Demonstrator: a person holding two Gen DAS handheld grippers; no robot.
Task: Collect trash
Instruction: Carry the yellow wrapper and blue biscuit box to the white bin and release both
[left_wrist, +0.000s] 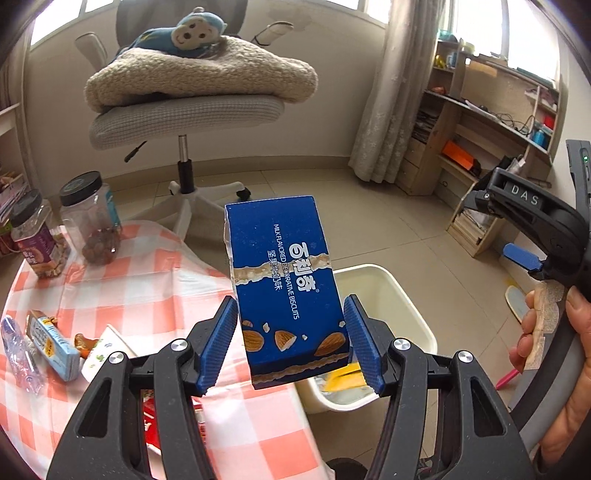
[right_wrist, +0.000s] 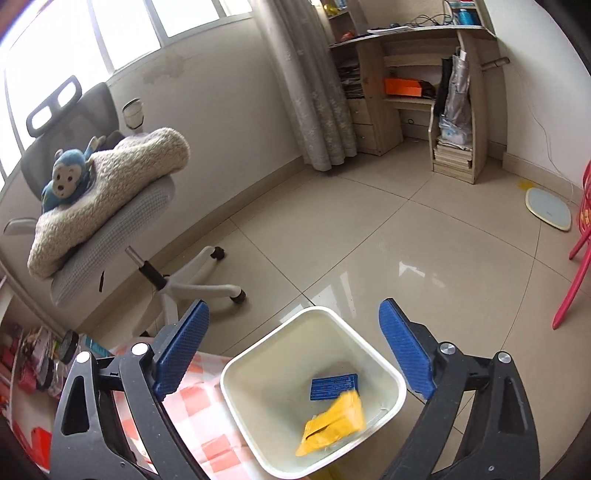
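My left gripper (left_wrist: 291, 341) is shut on a blue biscuit box (left_wrist: 284, 280) and holds it upright in the air, over the table edge and beside the white trash bin (left_wrist: 402, 295). My right gripper (right_wrist: 293, 350) is open and empty, directly above the bin (right_wrist: 236, 391). A yellow wrapper (right_wrist: 332, 424), blurred, and a small blue box (right_wrist: 334, 386) lie inside the bin. The right gripper also shows in the left wrist view (left_wrist: 524, 229), high at the right. On the checked tablecloth (left_wrist: 147, 280) lie a crushed plastic bottle (left_wrist: 18, 354), a small light-blue carton (left_wrist: 51, 343) and a paper cup (left_wrist: 105, 350).
Two lidded snack jars (left_wrist: 88, 218) stand at the table's far left. An office chair (right_wrist: 110, 229) with a blanket and a monkey toy stands beyond the table. A wooden shelf desk (right_wrist: 424, 85) is at the far wall. A red chair leg (right_wrist: 572, 280) is at the right.
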